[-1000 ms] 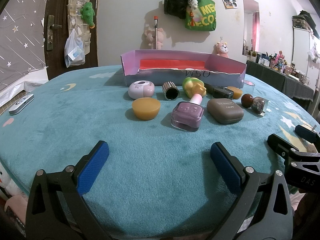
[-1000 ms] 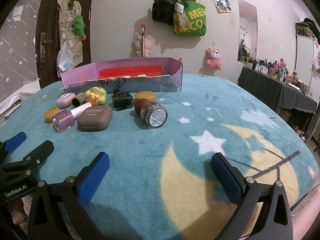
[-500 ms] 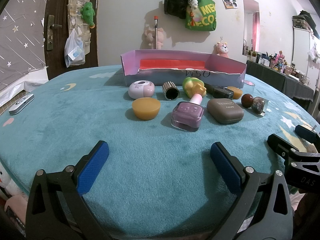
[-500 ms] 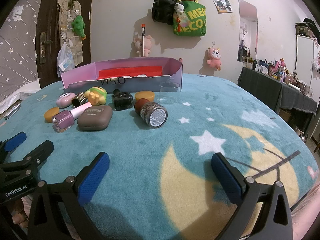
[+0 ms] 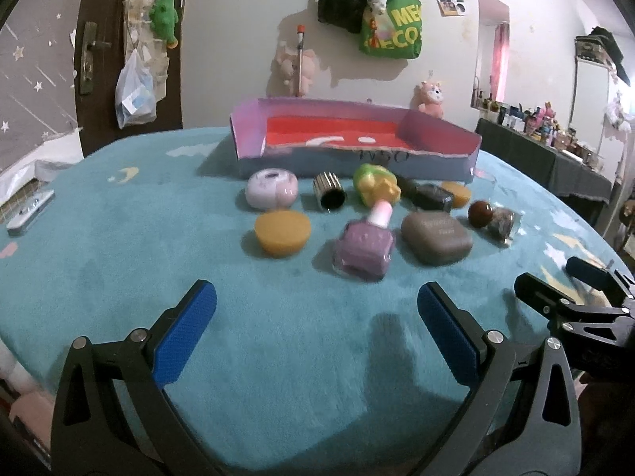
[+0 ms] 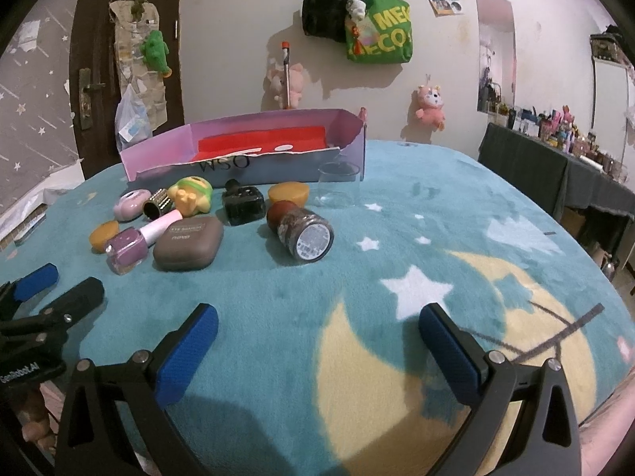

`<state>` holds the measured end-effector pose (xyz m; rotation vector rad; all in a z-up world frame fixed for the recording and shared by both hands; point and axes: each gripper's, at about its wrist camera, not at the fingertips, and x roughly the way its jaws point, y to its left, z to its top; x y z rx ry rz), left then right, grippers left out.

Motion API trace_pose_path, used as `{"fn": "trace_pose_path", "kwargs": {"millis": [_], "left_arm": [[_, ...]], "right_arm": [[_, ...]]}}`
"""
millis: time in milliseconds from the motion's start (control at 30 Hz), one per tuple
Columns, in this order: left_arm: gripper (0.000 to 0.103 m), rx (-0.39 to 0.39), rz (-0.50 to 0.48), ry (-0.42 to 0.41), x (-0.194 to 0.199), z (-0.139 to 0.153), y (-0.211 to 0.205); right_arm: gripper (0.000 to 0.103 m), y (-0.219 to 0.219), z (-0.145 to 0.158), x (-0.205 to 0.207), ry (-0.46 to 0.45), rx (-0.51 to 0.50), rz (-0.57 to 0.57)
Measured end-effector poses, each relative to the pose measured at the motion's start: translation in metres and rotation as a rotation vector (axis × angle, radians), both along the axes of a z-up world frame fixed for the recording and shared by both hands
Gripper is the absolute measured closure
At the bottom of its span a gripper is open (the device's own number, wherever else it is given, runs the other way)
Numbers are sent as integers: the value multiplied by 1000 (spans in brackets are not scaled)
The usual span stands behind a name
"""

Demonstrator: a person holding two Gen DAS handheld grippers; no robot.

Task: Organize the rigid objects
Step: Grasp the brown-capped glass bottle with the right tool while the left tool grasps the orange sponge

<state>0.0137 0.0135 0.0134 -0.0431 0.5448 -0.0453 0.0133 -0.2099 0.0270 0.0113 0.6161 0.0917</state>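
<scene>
Small items lie in a cluster on the teal blanket before a purple box (image 5: 357, 163) with a red floor. Among them are a purple nail polish bottle (image 5: 367, 248), a taupe case (image 5: 436, 238), an amber disc (image 5: 281, 232), a pink round case (image 5: 271, 193), a ribbed metal cap (image 5: 329, 194), a green-yellow toy (image 5: 375, 186), a black bottle (image 6: 243, 202) and a brown-capped glitter jar (image 6: 305, 230). My left gripper (image 5: 317, 305) hovers open just short of the nail polish. To the right of the cluster, my right gripper (image 6: 319, 321) is open over bare blanket.
A clear glass (image 6: 338, 184) stands at the box's right corner, beside a second amber disc (image 6: 287, 194). A flat white device (image 5: 29, 210) lies at the blanket's left edge. A dark side table (image 6: 555, 166) crowded with bottles stands at the far right.
Both grippers have lifted and edged forward a little, so the box's red floor shows more. The items have not moved and both grippers stay open.
</scene>
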Motion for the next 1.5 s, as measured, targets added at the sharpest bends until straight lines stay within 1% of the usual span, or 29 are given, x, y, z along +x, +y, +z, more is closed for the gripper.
{"fn": "trace_pose_path", "kwargs": {"millis": [167, 300, 433, 567, 667, 733, 800, 867, 933, 967, 1000, 1033, 1067, 1100, 1133, 1167, 1200, 1233, 1333, 1433, 1500], "left_arm": [[0, -3, 13, 12, 11, 14, 9], [0, -18, 11, 55, 26, 23, 19], [0, -21, 1, 98, 42, 30, 30], [4, -4, -9, 178, 60, 29, 35], [14, 11, -29, 236, 73, 26, 38], [17, 13, -38, 266, 79, 22, 39], [24, 9, -49, 297, 86, 18, 41], [29, 7, -68, 332, 91, 13, 41], [31, 23, -70, 333, 92, 12, 40], [34, 36, -74, 331, 93, 11, 38], [38, 44, -79, 329, 93, 11, 37], [42, 49, -85, 323, 93, 11, 35], [50, 51, -89, 322, 94, 12, 34], [57, 54, -97, 320, 94, 13, 33], [61, 55, -105, 317, 94, 13, 31], [67, 54, -110, 316, 95, 14, 31], [67, 54, -109, 317, 95, 15, 30], [67, 54, -109, 316, 96, 15, 30], [67, 50, -112, 315, 95, 16, 30], [67, 37, -113, 314, 94, 19, 31], [67, 33, -116, 308, 93, 22, 31]], "right_arm": [[0, -5, 8, 11, 6, 15, -14], [0, -4, 14, 22, 28, 20, -2], [0, -1, 23, 35, 44, -20, 8], [0, -1, 30, 48, 67, -34, 19], [3, -1, 33, 61, 106, -42, 36], [8, -1, 31, 70, 148, -51, 48], [13, -1, 29, 79, 179, -59, 58], [16, 0, 26, 86, 207, -62, 73], [23, 0, 21, 94, 254, -50, 92], [29, -1, 18, 96, 271, -40, 103], [29, 0, 16, 97, 285, -36, 114], [29, 0, 16, 96, 281, -40, 122], [29, 1, 16, 96, 284, -35, 137], [34, 2, 15, 95, 282, -33, 151], [39, 2, 16, 93, 277, -31, 159], [51, 2, 16, 92, 273, -35, 162], [63, 3, 17, 91, 269, -29, 178], [66, 5, 17, 90, 268, -25, 194], [66, 5, 18, 89, 266, -11, 208], [67, 2, 21, 88, 264, 30, 218], [67, 1, 25, 85, 242, 31, 215]]}}
